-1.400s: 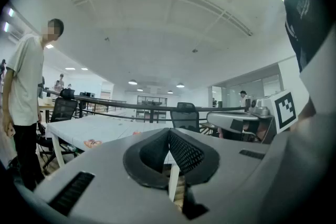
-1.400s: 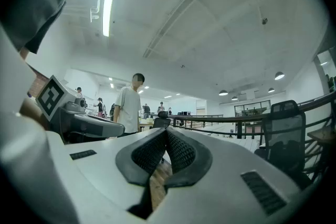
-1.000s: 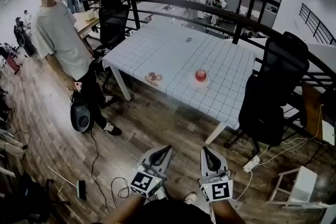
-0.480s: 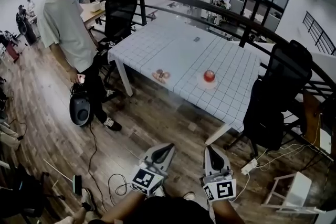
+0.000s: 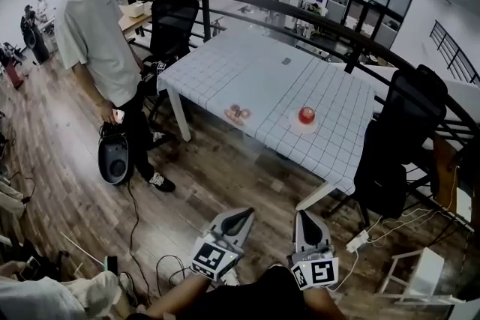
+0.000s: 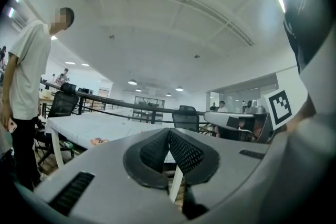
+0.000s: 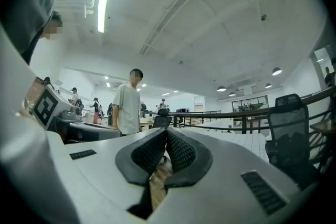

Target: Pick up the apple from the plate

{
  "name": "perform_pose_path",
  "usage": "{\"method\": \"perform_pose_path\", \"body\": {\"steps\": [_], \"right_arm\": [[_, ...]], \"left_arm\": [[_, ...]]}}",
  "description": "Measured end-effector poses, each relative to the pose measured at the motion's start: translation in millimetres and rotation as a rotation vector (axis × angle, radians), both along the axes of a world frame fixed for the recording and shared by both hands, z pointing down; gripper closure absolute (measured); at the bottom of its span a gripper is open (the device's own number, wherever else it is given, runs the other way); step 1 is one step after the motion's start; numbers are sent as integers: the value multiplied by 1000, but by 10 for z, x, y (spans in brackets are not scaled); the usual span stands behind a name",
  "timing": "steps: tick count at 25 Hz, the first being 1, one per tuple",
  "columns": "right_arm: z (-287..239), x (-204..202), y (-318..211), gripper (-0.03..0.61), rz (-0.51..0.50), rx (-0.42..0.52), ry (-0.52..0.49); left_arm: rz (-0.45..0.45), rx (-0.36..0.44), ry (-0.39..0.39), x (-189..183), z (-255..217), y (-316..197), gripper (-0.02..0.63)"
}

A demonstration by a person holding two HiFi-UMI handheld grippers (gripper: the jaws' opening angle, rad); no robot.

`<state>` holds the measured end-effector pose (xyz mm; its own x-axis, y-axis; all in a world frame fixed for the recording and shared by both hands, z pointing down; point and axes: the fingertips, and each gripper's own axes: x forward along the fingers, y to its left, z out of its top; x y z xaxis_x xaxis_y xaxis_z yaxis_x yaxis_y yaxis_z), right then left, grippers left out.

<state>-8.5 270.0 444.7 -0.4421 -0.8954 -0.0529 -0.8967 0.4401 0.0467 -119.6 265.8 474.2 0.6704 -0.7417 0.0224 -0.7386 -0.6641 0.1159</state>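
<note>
Jaws meet, empty, on grey left gripper (image 5: 244, 213) and grey right gripper (image 5: 304, 215) at six o'clock; round red apple (image 5: 306, 115) sits on small white plate (image 5: 303, 129) at one o'clock.

The apple (image 5: 306, 115) sat on a plate (image 5: 304, 130) near the front edge of the table (image 5: 247, 71). A small dish (image 5: 238, 115) lay left of it, and a person (image 5: 97, 49) stood further left.

Table (image 5: 225, 71) and apple (image 5: 306, 115) — slightly nearer now.
</note>
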Motion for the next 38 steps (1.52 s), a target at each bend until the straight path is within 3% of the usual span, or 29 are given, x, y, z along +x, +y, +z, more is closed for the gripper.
{"method": "perform_pose_path", "body": {"steps": [12,27,38], "right_arm": [[118,112,-815,554,-37,-15,-9],[205,704,-2109,555,-98,-33,-37],[312,904,-2619,555,-172,-64,-58]], "left_arm": [[-60,-21,-26,11,78,-764,592],[-79,-13,-89,694,58,-1993,592],[-139,-36,-130,905,45,-2418,592]]}}
